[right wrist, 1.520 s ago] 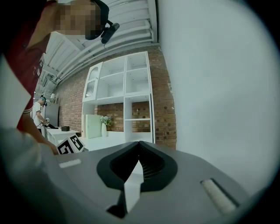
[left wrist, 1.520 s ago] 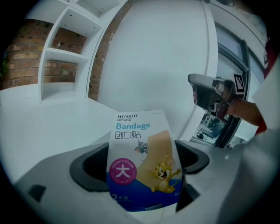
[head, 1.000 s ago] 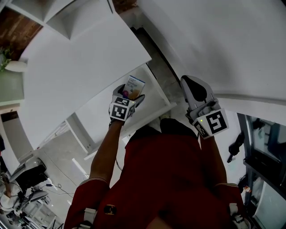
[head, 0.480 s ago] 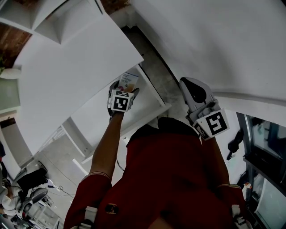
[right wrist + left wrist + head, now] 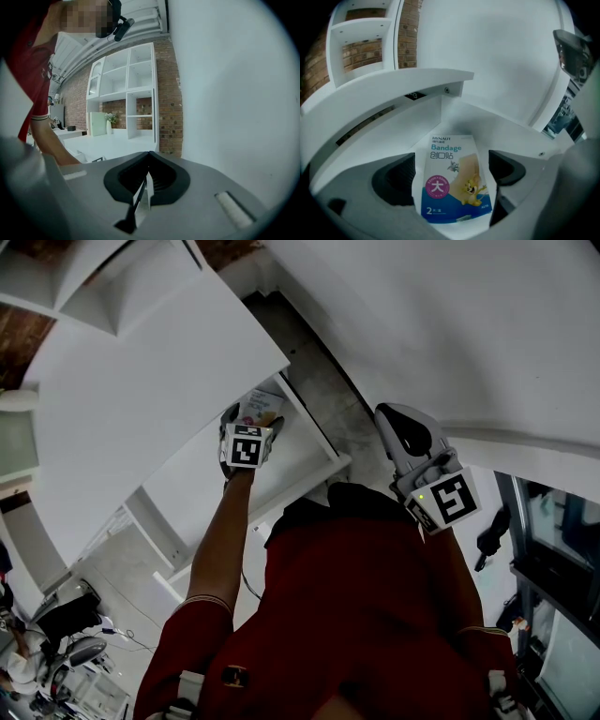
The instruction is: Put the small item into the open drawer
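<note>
bandage packet [image 5: 454,180]: flat, white top, blue base, cartoon print, "Bandage" label; lower part clamped between left gripper [image 5: 451,174] jaws, printed face toward camera; poised over open white drawer [image 5: 513,136], beneath the tabletop edge

Broad white flat-topped cabinet [image 5: 141,381], with a shallow white open drawer [image 5: 319,432] pulled out below its front edge. Small white vase with a plant [image 5: 111,123] standing at the top's far end.

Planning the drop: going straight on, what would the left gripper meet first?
Likely the drawer's white floor near its back wall, with the held packet touching before the left gripper itself. Depth is hard to judge.
</note>
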